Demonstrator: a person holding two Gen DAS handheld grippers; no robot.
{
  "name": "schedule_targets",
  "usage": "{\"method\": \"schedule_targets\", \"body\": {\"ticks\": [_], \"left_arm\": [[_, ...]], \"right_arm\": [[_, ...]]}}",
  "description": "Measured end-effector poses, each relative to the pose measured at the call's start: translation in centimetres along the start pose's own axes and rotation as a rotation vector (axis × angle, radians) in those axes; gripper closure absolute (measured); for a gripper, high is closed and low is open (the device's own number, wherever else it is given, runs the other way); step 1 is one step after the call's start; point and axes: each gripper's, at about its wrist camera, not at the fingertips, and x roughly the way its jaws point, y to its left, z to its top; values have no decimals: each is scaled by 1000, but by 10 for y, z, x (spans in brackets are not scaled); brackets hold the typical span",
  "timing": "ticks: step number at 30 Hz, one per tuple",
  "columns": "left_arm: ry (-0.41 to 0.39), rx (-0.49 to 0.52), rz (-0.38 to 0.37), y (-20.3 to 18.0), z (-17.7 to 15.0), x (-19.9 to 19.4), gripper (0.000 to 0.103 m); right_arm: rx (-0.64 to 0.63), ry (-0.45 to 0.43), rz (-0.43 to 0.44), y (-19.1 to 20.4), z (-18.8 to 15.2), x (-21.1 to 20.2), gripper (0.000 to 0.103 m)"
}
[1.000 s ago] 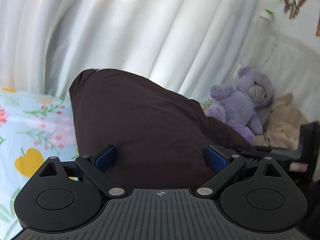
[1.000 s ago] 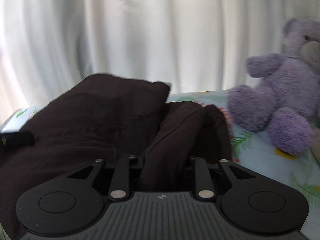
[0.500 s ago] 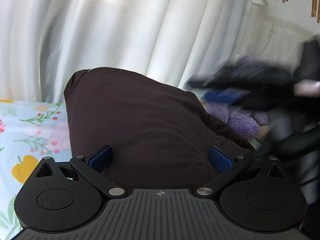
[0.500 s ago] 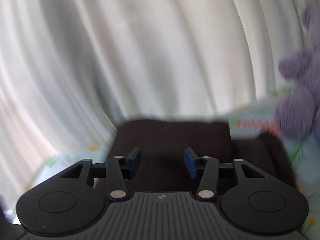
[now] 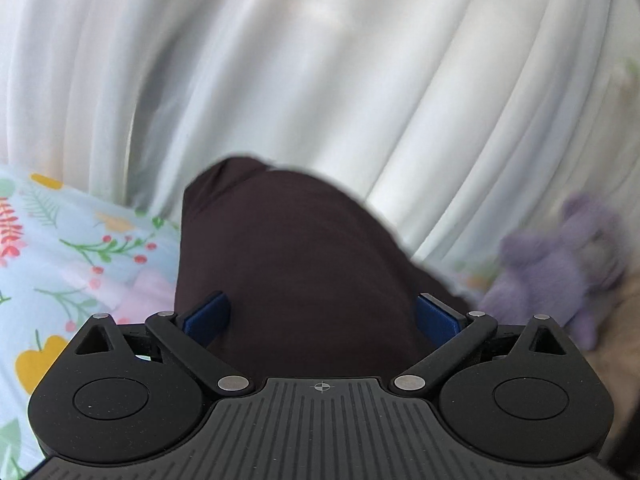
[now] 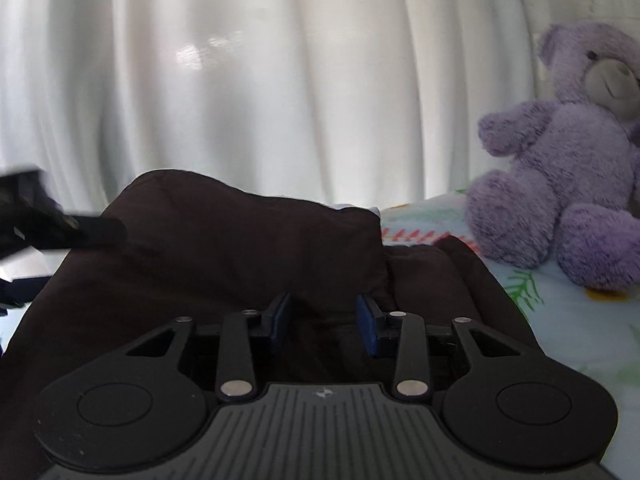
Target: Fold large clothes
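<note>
A dark brown garment (image 5: 296, 264) lies bunched on the flowered bedsheet (image 5: 60, 256). It also shows in the right wrist view (image 6: 224, 248), with a folded layer on top and a rolled part at the right. My left gripper (image 5: 320, 316) is wide open, its blue pads on either side of the cloth. My right gripper (image 6: 323, 320) is open just above the garment, with nothing between its pads. The left gripper's black body (image 6: 44, 224) shows blurred at the left edge of the right wrist view.
A purple teddy bear (image 6: 560, 160) sits on the sheet at the right, also in the left wrist view (image 5: 560, 260). White curtains (image 6: 280, 80) hang close behind the bed. A beige soft toy (image 5: 624, 320) lies at the right edge.
My right gripper let go of the rolled cloth, opened, swung up and came back down over the garment. My left gripper stayed open and shifted, so the garment looks narrower.
</note>
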Motion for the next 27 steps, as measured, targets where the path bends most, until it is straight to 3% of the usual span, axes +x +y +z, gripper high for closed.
{"method": "schedule_targets", "body": {"ticks": [4,9,12,15,18,20,23,27], "left_arm": [[-17,81,81,-9,-18,20,0],[-33,84,128,-4,-31,38,0],[-29,81,127,-2,-28,38,0],[-35,55,113,4,-24,31,0],[-27,76,122,1,-23,30,0],[-6,74,112,2,-20,29,0],[54,41,86,9,-3,30,0],[49,50,159,6,26,50,0]], "right_arm": [[-8,-24,-2,1,-5,1,72],[-33,-23,-19,9,-5,0,70],[-4,50,-7,12,19,-10,69],[70,43,58,23,53,-18,62],[6,52,56,39,75,6,57],[-32,99,0,39,76,36,57],[-43,164,-7,30,69,63,60],[-97,162,-26,27,63,75,61]]}}
